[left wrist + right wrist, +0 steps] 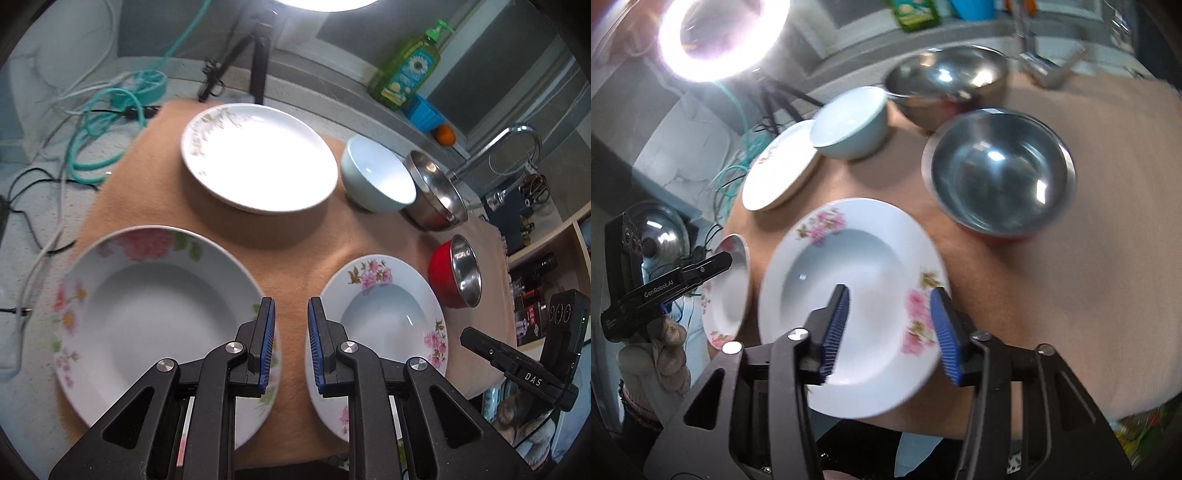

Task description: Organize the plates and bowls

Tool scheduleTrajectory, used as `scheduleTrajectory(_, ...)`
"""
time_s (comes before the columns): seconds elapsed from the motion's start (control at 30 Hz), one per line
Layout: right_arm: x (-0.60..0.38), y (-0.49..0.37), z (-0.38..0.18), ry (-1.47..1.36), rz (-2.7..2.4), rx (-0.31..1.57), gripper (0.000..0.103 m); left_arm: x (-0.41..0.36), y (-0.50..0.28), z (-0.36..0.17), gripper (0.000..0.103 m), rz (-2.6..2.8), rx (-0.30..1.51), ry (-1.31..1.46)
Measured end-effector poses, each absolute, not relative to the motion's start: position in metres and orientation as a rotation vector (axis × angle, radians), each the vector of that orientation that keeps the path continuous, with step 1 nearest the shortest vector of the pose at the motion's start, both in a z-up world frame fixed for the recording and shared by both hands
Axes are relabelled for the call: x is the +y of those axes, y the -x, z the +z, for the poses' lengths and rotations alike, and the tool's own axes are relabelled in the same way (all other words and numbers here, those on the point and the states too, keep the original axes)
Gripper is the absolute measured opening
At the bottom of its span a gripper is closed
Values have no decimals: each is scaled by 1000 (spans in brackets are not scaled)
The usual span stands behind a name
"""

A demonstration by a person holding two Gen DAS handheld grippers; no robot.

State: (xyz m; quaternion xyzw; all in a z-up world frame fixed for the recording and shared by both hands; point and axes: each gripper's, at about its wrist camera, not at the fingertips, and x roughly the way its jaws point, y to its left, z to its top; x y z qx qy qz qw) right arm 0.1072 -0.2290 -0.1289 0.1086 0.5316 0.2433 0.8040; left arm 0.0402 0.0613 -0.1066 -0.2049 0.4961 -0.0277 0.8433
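Note:
On the tan cloth (295, 240) lie a large pink-flowered deep plate (155, 314) at front left, a smaller pink-flowered deep plate (388, 317) at front right, and a white flat plate (258, 158) at the back. A pale blue bowl (376, 177), a steel bowl (436, 192) and a red-sided steel bowl (458, 273) stand to the right. My left gripper (290, 310) is open and empty above the gap between the two flowered plates. My right gripper (890, 299) is open over the near rim of the smaller flowered plate (849, 280), holding nothing.
Cables (92, 122) and a tripod (255, 55) lie at the back left. A green soap bottle (410, 66), a tap (495, 147) and shelves (546, 266) are at the right. A ring light (720, 37) glares above.

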Motion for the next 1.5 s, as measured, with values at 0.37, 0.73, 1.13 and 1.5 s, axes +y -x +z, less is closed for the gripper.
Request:
scheduleTrajectory(0.37, -139, -117, -123, -140, 709, 1147, 51, 126, 7, -101, 17, 160, 990, 501)
scheduleTrajectory(0.73, -54, -127, -135, -30, 839, 1196, 51, 178, 44, -124, 24, 302, 1021, 583)
scheduleTrajectory(1.13, -12, -135, -158, 74, 869, 1247, 33, 190, 48, -148, 24, 267, 1055, 701)
scheduleTrajectory(1.5, -5, -140, -166, 60, 907, 1292, 17, 184, 41, -156, 20, 246, 1076, 698)
